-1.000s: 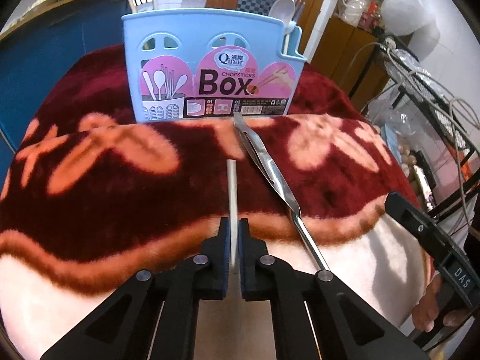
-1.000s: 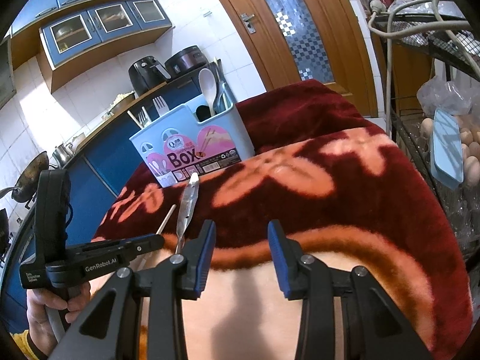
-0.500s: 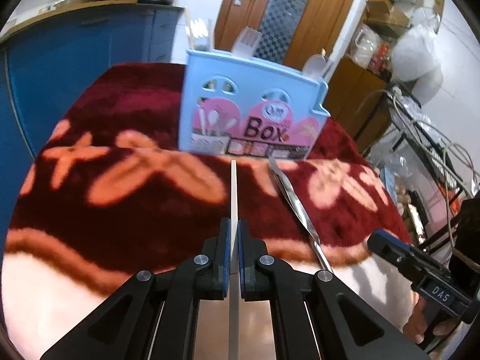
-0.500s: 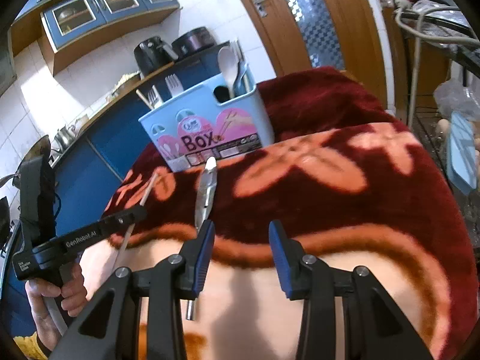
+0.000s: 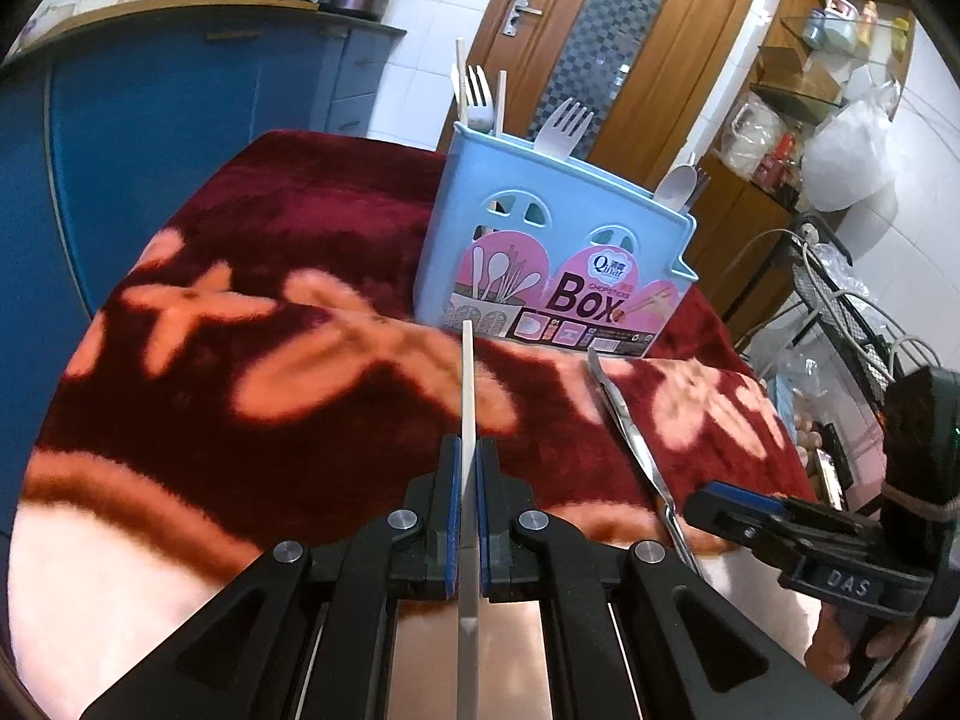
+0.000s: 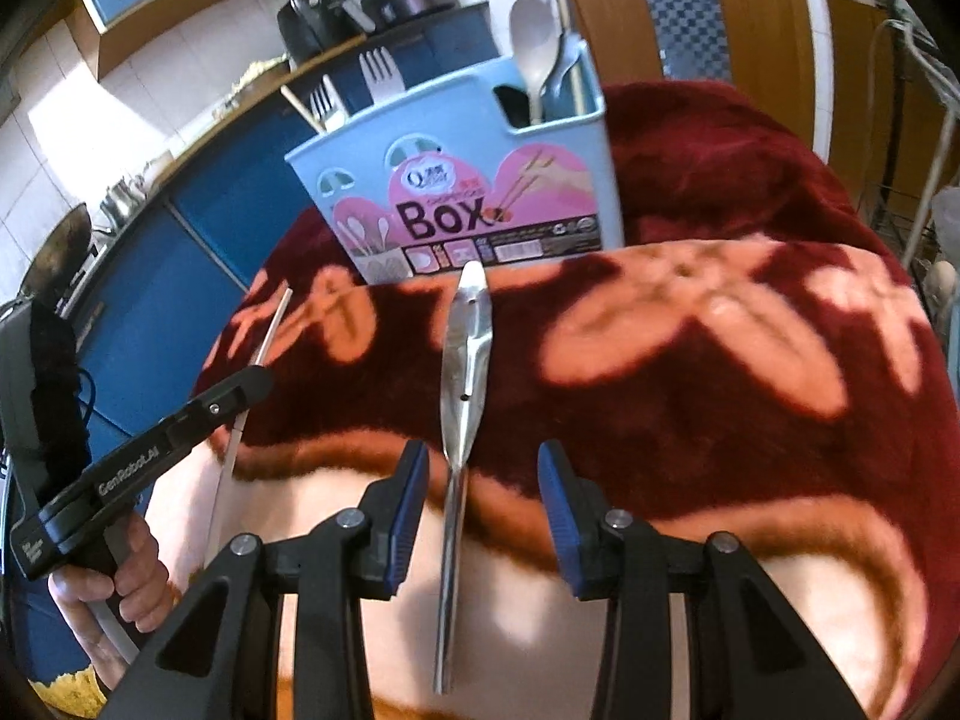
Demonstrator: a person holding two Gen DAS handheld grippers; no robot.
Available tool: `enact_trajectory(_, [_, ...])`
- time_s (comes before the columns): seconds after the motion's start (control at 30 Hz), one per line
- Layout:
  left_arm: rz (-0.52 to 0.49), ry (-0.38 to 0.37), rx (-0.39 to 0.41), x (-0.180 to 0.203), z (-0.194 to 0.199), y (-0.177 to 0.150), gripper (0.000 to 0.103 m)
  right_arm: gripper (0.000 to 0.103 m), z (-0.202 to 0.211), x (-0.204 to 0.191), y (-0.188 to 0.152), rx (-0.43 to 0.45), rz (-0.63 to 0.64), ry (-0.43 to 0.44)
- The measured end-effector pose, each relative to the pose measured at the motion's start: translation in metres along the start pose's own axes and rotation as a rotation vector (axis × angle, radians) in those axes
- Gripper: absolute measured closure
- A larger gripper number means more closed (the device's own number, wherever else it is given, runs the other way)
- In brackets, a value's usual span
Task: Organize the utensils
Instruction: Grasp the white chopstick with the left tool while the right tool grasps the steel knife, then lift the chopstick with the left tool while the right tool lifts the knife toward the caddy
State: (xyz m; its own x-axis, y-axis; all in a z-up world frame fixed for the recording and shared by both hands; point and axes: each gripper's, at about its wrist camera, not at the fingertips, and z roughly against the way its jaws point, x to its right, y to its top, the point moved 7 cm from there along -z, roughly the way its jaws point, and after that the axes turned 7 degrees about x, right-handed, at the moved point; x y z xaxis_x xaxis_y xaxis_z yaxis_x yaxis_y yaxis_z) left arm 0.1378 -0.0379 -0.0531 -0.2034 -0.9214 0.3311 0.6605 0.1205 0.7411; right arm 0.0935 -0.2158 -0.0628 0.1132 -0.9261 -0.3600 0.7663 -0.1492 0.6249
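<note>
Left hand-held gripper (image 5: 467, 501) clamped on a pale chopstick (image 5: 467, 396), pads (image 5: 451, 516) pressed to both sides of it. Stick raised off the blanket (image 5: 252, 372), tip pointing at the lower front of the blue utensil box (image 5: 552, 264), just short of its label. Right hand-held gripper (image 6: 483, 516) spread wide, holding nothing, fingers (image 6: 408, 498) astride the handle of the metal tongs (image 6: 465, 372) without touching it. Tongs flat on the blanket, broad end just before the box front, thin handle running back toward the near edge of the surface. In the left view, same tongs (image 5: 630, 420) lying right of the chopstick, well apart from it.

Box upright near the far side of the surface, red blanket visible behind and to both sides of it. Forks (image 5: 561, 126) and more chopsticks (image 5: 501, 102) standing in the left and middle parts, a pale spoon (image 6: 531, 54) in the right end compartment. Wide stretch of bare blanket left of the chopstick and right of the tongs. Blue cabinets (image 5: 180, 90) beyond the left edge, wire rack (image 5: 840, 300) beyond the right.
</note>
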Motion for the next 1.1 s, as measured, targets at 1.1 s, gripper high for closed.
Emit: enact_trajectory(1.1, [-0.011, -0.029, -0.240, 0.011, -0.039, -0.017, 0.099, 0.083, -0.048, -0.012, 0.029, -0.182, 0.130, -0.069])
